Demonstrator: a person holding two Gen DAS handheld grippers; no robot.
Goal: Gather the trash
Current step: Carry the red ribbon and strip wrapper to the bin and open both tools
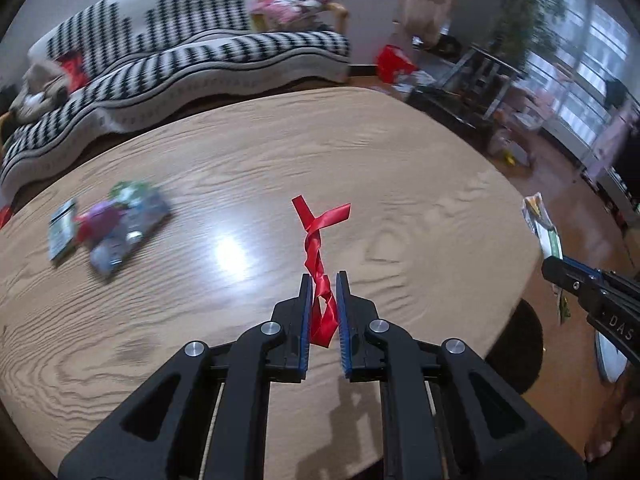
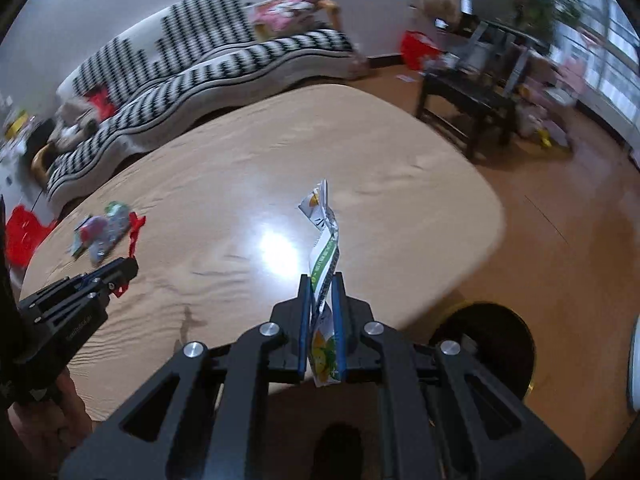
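You're holding both grippers up over the wooden table (image 1: 248, 152) right now; your left gripper (image 1: 324, 280) is clamping down on a twisted red ribbon (image 1: 316, 248), with the loose ends sticking out past the fingertips and a loop of it bunching between the blue pads (image 1: 305, 320); your right gripper (image 2: 322, 280) is pinching a crumpled white and green wrapper (image 2: 326, 240), and the bottom of it with the yellow print is hanging out behind the jaws; so both claws are closing on trash, 1 piece each.

The rest of the trash is still sitting on the table; there's a little pile of wrappers (image 1: 110, 226) out on the left side, looking purple, green and grey, though it's blurring too much to say what's what; from the right wrist view it's lying just past the tip of your left gripper.

In the left wrist view your right gripper is poking in from the right edge, hanging past the table's rim over the floor (image 2: 560, 240); a black round bin (image 2: 496, 344) is sitting on the floor just beside the table's near corner; a striped black and white sofa (image 1: 180, 52) is running along the wall behind the table.
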